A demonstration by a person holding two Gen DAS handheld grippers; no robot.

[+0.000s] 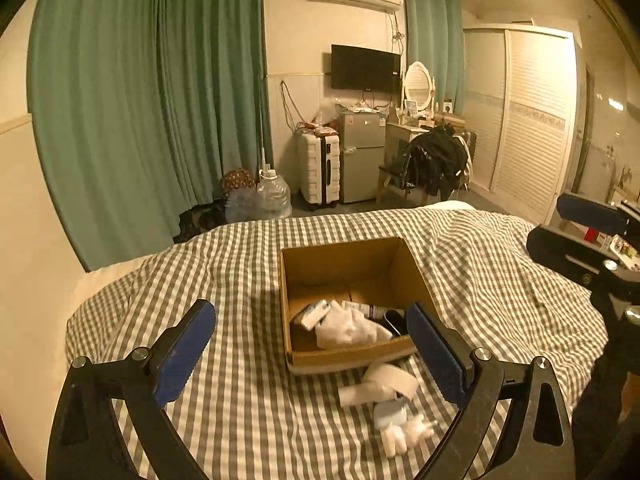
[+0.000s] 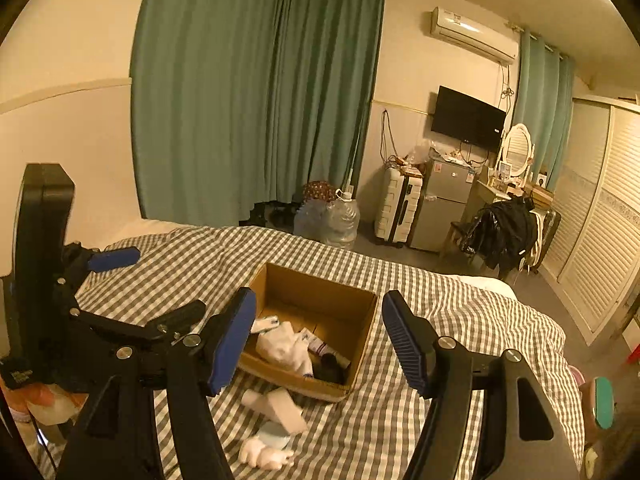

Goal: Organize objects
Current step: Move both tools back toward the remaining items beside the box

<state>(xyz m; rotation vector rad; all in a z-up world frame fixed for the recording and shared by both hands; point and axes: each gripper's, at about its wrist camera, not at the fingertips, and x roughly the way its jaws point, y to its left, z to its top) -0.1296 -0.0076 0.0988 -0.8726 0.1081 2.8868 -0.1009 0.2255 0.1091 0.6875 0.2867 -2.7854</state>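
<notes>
Hovering above the grey-and-white checked bedspread (image 1: pixel 248 420), both grippers are standing open with nothing between their blue pads. The left gripper (image 1: pixel 312 354) is spread very wide; the right gripper (image 2: pixel 318 342) is parted less far. The open brown cardboard box (image 1: pixel 344 256) is already holding a white sock and a few small items, while a little heap is still lying outside it, just beside its near wall: a white rolled tube-shaped thing (image 1: pixel 380 386) with a pale blue case and small white pieces (image 1: pixel 400 428) nearer the person. That heap is lying below and ahead of both grippers, closer to the left one's right finger, the roll's long axis running roughly crosswise.
</notes>
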